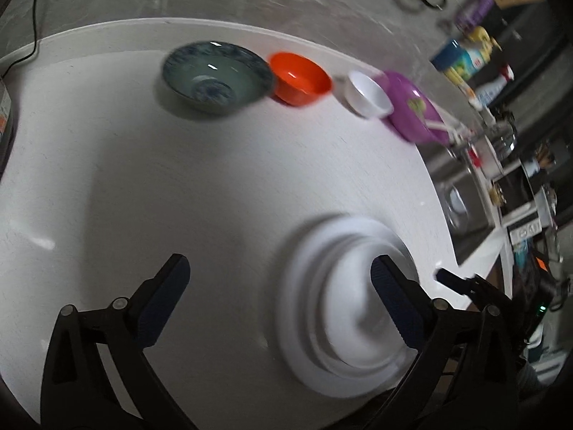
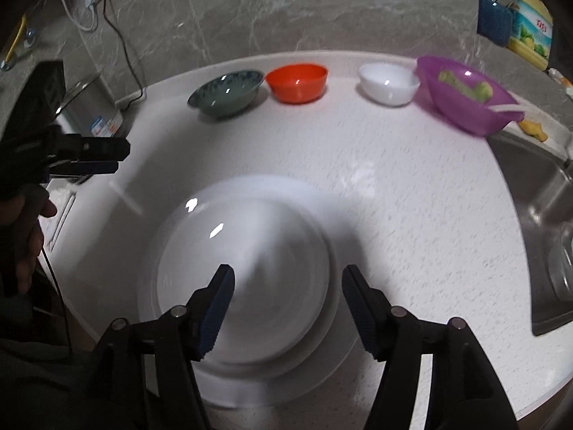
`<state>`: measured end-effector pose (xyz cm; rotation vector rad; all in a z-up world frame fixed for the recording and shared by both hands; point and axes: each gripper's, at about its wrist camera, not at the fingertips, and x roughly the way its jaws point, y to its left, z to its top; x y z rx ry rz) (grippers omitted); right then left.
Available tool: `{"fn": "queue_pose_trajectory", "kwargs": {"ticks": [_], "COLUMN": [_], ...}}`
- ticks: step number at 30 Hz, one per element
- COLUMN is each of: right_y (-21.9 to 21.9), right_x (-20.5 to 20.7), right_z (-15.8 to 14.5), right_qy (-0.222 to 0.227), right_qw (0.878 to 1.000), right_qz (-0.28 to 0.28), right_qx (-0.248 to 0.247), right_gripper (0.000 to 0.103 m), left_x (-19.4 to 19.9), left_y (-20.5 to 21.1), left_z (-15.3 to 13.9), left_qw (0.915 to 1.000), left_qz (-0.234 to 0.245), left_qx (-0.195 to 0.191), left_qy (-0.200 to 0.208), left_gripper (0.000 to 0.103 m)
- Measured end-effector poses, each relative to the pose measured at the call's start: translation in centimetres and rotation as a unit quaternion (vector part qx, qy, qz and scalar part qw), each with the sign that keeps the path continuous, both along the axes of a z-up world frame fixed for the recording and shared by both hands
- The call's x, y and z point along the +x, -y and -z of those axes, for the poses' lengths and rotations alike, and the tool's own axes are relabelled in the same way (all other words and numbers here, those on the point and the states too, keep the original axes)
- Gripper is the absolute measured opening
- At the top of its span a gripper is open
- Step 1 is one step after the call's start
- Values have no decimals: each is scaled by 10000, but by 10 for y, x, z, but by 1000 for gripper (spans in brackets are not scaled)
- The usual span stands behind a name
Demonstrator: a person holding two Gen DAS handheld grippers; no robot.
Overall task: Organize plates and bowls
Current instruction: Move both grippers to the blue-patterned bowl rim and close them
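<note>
White speckled stone makes up the bench (image 2: 412, 193), and near its front edge sits a blurred stack of white round plates (image 2: 247, 279) with smaller ones nested on a wider one. The right gripper (image 2: 288, 308) hangs right over this stack with its blue-padded fingers spread apart, one finger over the stack's middle and the other over its right rim, clamping nothing. In the left wrist view the left gripper (image 1: 279, 297) also stands wide open and holds nothing; the plate stack (image 1: 343, 297) lies under its right finger, while its left finger is over bare bench (image 1: 161, 179). Along the back edge of the bench runs a row of bowls, well apart from both grippers: a grey-green patterned ceramic bowl (image 2: 225, 93), an orange plastic bowl (image 2: 297, 82) just beside it, then after a gap a small white bowl (image 2: 388, 84), and close beside that a tilted purple plastic bowl (image 2: 465, 96) with green pieces inside. To the right of the bench lies a stainless steel sink (image 2: 544, 215). Behind it all stands a grey marbled wall (image 2: 286, 10), with a yellow-labelled bottle (image 2: 530, 32) at its far right.
</note>
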<state>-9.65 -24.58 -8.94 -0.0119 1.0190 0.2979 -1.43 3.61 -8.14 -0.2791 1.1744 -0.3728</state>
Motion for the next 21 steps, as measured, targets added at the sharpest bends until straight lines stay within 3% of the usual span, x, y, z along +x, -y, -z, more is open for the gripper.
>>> {"fn": "queue_pose_trajectory", "kwargs": {"ticks": [5,8,12,15,21], "right_y": [-11,-27,-49,-60,-85], "right_x": [43,97,178,217,256], "right_z": [-39,-49,-23,8,46], "right_qy": [312,308,-191,-644,-1093], "right_qw": [9972,9914,9793,9702,9613], "right_qz": [188,273,745,1188,1581], "right_qx": [651,1245,1874,2009,1976], "right_gripper": [65,65,65,65,65], "left_x": [73,129,196,226,241], "left_y": [-44,-65,-85,-93,-91], "left_z": [1,0,22,38,61], "left_qw": [9989,9982,9979,9974,9958], "left_qz": [-138,-138,50,164,449], "left_qx": [443,549,636,646,641], "left_qy": [12,174,-123,-283,-480], "left_gripper": [101,101,101,101,96]}}
